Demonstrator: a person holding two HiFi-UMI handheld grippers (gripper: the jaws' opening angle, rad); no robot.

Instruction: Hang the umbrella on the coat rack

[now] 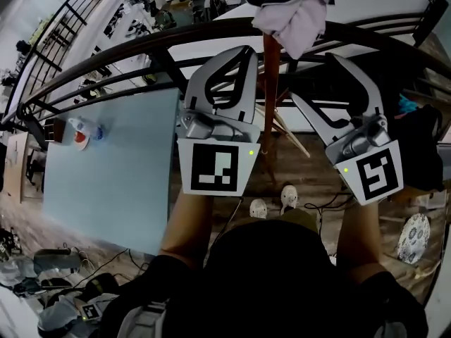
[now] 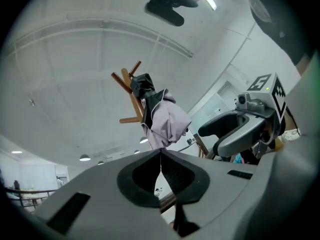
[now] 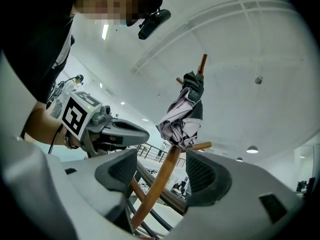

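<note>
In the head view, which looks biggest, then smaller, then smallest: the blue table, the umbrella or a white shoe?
1. blue table, largest.
2. umbrella.
3. white shoe, smallest. It is down on the floor, farther from the camera, so it may only look that small.

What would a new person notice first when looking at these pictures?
First, the bunched lilac-and-black umbrella at the top of the wooden coat rack, high in the head view. Next, the two tongs held up beside its pole: left tongs shut, right tongs open with the pole showing between the jaws.
</note>
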